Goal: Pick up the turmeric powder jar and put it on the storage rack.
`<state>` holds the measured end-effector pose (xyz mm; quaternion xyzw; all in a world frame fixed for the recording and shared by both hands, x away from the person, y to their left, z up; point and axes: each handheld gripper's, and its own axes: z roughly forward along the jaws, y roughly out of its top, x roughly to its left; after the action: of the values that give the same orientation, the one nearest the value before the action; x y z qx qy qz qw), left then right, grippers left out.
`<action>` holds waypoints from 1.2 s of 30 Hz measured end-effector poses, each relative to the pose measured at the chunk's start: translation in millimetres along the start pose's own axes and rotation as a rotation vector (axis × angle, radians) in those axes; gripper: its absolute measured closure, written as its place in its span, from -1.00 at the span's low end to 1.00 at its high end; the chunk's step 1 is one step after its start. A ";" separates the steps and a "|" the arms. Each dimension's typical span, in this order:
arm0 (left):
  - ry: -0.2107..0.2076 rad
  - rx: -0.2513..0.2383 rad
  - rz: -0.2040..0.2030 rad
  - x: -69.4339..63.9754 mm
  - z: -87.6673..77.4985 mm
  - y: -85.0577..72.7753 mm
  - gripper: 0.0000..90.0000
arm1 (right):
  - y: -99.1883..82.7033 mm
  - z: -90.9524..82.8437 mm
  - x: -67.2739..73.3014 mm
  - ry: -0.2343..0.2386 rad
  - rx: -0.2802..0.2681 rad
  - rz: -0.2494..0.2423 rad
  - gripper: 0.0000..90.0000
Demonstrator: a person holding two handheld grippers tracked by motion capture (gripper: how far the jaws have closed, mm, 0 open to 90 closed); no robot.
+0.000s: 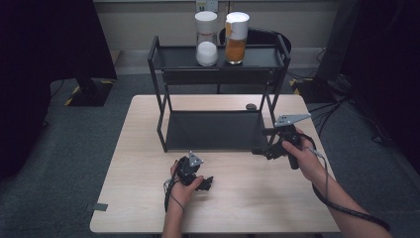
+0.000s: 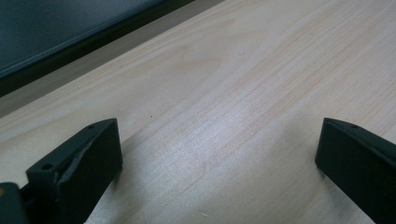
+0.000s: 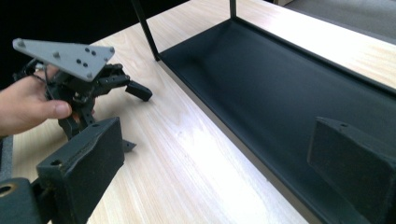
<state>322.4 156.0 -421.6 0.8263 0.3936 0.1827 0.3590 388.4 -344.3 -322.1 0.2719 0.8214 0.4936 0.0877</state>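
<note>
A black two-tier metal rack (image 1: 158,74) stands at the back of the wooden table (image 1: 143,198). On its top shelf stand a jar of white powder (image 1: 206,38) and a jar of orange powder (image 1: 236,37). My left gripper (image 1: 205,184) rests low on the table near the front, open, with bare wood between its jaws (image 2: 219,140). My right gripper (image 1: 262,150) hovers open at the front right corner of the rack's lower shelf (image 3: 280,84), empty. The left gripper (image 3: 137,91) also appears in the right gripper view, held by a hand.
A small dark object (image 1: 251,106) lies on the table behind the rack. Black stands and cables sit on the grey floor around the table. The front of the table is bare wood.
</note>
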 end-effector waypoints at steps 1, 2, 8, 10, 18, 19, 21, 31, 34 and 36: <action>0.000 0.000 0.000 0.0 0.0 0.0 -1.00 | -2.1 -0.3 -0.4 0.001 0.000 0.001 -0.94; 0.000 0.000 0.000 0.0 0.0 0.0 -1.00 | -4.1 -0.5 -0.6 0.002 0.003 0.004 -0.94; 0.000 0.000 0.000 0.0 0.0 0.0 -1.00 | -15.3 -1.2 -0.8 0.001 0.012 0.010 -0.94; 0.000 0.000 0.000 0.0 0.0 0.0 -1.00 | -19.1 -1.5 -1.2 0.002 0.014 0.014 -0.94; 0.000 0.000 0.000 0.0 0.0 0.0 -1.00 | -33.1 -4.9 -3.2 0.000 0.016 0.030 -0.94; 0.000 0.000 0.000 0.0 0.0 0.0 -1.00 | -34.4 -5.6 -3.3 -0.001 0.015 0.031 -0.94; 0.000 0.000 0.000 0.0 0.0 0.0 -1.00 | -37.2 -6.7 -3.8 -0.001 0.013 0.033 -0.94; 0.000 0.000 0.000 0.0 0.0 0.0 -1.00 | -51.9 -9.7 -4.4 -0.004 0.018 0.040 -0.94; 0.000 0.000 0.000 -0.1 0.0 0.0 -1.00 | -56.2 -10.5 -5.3 -0.005 0.020 0.047 -0.94; 0.000 0.000 0.000 -0.1 0.0 0.0 -1.00 | -59.0 -11.2 -5.6 -0.007 0.022 0.050 -0.94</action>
<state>322.4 156.0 -421.6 0.8263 0.3937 0.1829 0.3590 367.3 -377.4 -367.9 0.2948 0.8195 0.4856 0.0752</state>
